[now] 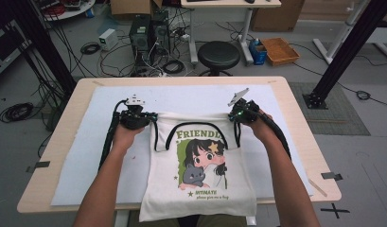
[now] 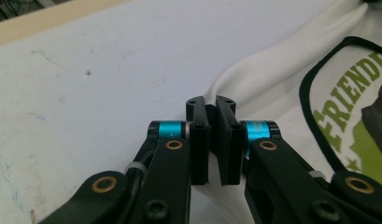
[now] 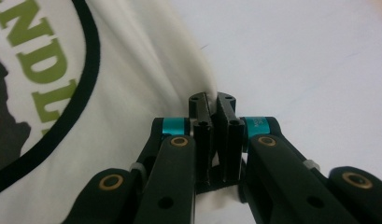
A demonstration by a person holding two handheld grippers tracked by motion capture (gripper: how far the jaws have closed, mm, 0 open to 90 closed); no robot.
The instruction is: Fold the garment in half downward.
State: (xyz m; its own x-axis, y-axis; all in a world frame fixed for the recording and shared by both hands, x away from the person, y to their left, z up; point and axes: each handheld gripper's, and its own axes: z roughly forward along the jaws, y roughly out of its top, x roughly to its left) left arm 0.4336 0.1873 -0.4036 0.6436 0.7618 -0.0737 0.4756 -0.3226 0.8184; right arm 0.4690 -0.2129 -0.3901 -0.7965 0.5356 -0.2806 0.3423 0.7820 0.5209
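A cream tote bag (image 1: 198, 189) with black handles, green lettering and a cartoon print lies on the white cloth, its lower end hanging over the table's near edge. My left gripper (image 1: 136, 117) is shut on the bag's top left corner; in the left gripper view a fold of cream fabric (image 2: 254, 79) runs into the closed left gripper (image 2: 210, 100). My right gripper (image 1: 242, 113) is shut on the bag's top right corner, and the right gripper view shows cream fabric (image 3: 151, 70) pinched in the right gripper (image 3: 212, 97).
A white cloth (image 1: 191, 97) covers most of the wooden table (image 1: 300, 123). Beyond the table's far edge stand a black stool (image 1: 219, 54), computer towers (image 1: 148, 33), loose cables and a cardboard tray (image 1: 279, 50). Black frame posts rise at both sides.
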